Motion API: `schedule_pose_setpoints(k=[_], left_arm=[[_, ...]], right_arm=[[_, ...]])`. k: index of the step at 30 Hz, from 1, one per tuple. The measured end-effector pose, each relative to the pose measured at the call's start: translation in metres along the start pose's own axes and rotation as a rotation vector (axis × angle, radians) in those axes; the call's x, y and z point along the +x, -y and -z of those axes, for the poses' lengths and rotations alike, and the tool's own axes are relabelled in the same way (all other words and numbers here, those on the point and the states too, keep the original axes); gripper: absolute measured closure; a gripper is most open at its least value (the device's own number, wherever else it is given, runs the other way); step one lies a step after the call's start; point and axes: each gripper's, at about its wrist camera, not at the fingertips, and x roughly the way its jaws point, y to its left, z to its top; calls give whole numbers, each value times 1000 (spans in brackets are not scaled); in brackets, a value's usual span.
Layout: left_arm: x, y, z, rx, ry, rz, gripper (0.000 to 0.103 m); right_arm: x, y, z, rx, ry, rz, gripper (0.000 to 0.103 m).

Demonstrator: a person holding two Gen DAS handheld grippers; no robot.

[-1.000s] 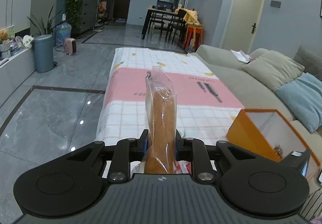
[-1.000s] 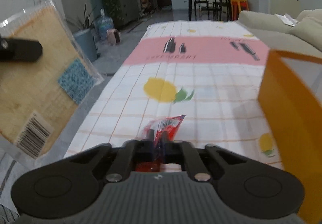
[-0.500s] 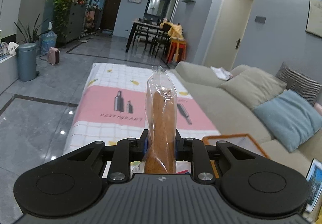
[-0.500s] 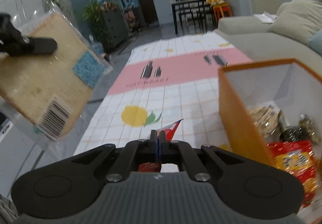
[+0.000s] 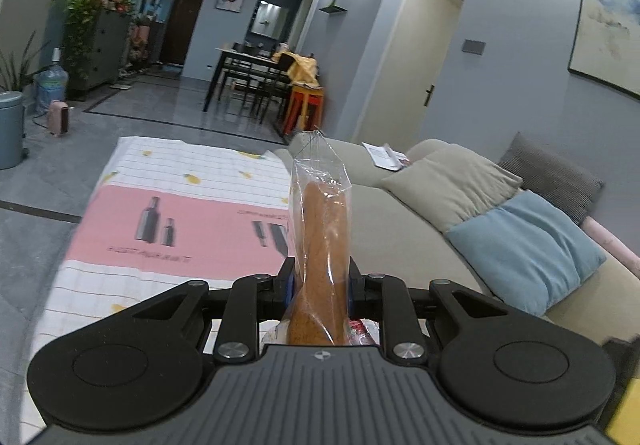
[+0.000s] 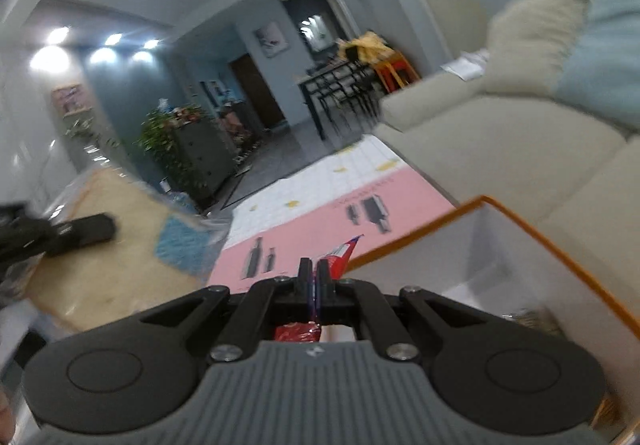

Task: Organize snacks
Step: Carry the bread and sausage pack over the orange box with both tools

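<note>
My left gripper (image 5: 320, 277) is shut on a clear bag of sliced bread (image 5: 322, 245), held edge-on and upright above the table. The same bread bag (image 6: 120, 245) shows flat at the left of the right wrist view, with the left gripper's finger (image 6: 80, 231) across it. My right gripper (image 6: 314, 273) is shut on a thin red snack packet (image 6: 340, 253), held at the near rim of the orange box (image 6: 520, 233). The box has white inner walls and some snacks lie low inside it.
The table carries a white checked and pink cloth (image 5: 180, 213). A beige sofa (image 5: 400, 229) with grey and blue cushions runs along the right. A dining table with chairs (image 5: 256, 81) and a grey bin (image 5: 10, 129) stand farther off on the floor.
Both grippers have risen and tilted upward with their loads. The right gripper has moved to the box rim with the red packet. The orange box has left the left wrist view.
</note>
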Motion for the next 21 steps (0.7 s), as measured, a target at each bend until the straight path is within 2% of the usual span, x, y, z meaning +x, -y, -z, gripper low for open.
schedule_pose_setpoints(k=[4, 8, 15, 21], left_arm=[[19, 16, 11, 16, -47, 32, 78], [41, 27, 22, 35, -102, 45, 78], [76, 40, 35, 48, -178, 43, 78], [86, 38, 31, 28, -191, 52, 78]], right_arm=[[26, 41, -11, 36, -61, 9, 103], [46, 61, -11, 32, -116, 5, 103], [75, 89, -3, 76, -208, 72, 103], [75, 100, -8, 70, -204, 99, 103]])
